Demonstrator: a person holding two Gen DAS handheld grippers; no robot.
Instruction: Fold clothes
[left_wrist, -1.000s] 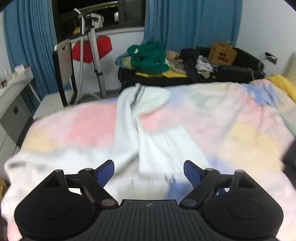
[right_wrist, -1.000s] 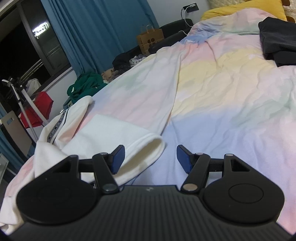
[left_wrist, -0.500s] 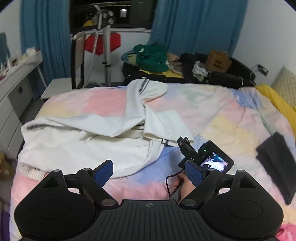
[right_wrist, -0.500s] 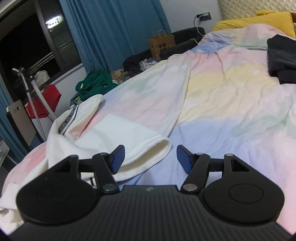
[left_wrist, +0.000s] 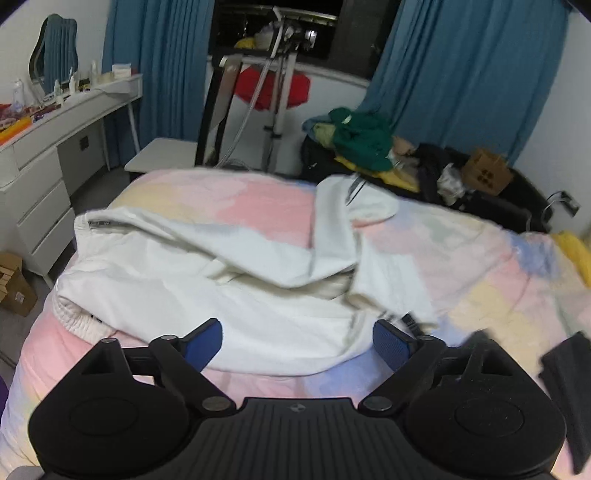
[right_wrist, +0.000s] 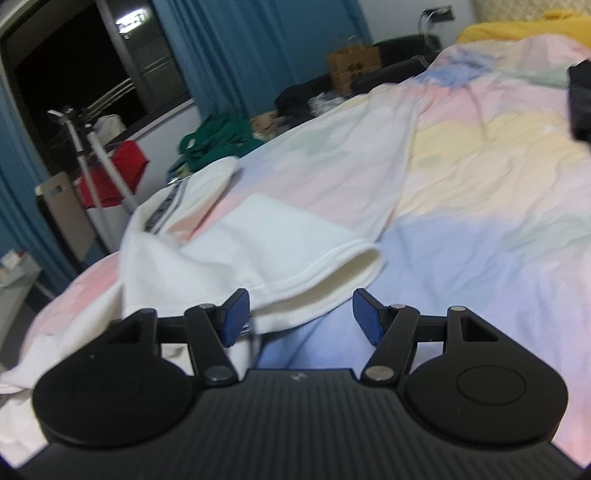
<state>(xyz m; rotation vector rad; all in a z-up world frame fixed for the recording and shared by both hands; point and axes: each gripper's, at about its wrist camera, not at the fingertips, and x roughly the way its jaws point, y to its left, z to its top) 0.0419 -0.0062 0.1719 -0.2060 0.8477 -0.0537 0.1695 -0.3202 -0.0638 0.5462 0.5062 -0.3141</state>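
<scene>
A white sweatshirt (left_wrist: 207, 291) lies crumpled across the near end of the pastel bedspread (left_wrist: 491, 284), hood with a dark striped trim toward the far edge. My left gripper (left_wrist: 299, 343) hovers over its lower hem, jaws opening wide; the cloth lies below them and neither blue pad presses on it. In the right wrist view a sleeve (right_wrist: 280, 251) of the same sweatshirt ends in an open cuff (right_wrist: 343, 273) just ahead of my right gripper (right_wrist: 301, 315). That gripper is open, its left pad close to the cuff's edge, nothing pinched.
A dark folded garment (left_wrist: 569, 387) lies on the bed at the right, also seen as a dark garment (right_wrist: 580, 99). Beyond the bed are a green clothes pile (left_wrist: 362, 136), a brown paper bag (left_wrist: 484, 173), a metal stand (left_wrist: 277, 74) and a white dresser (left_wrist: 44, 177).
The left gripper has swung back and leftward, so the whole sweatshirt now shows, and its jaws stand a little wider. The right gripper has edged closer to the cuff, still open.
</scene>
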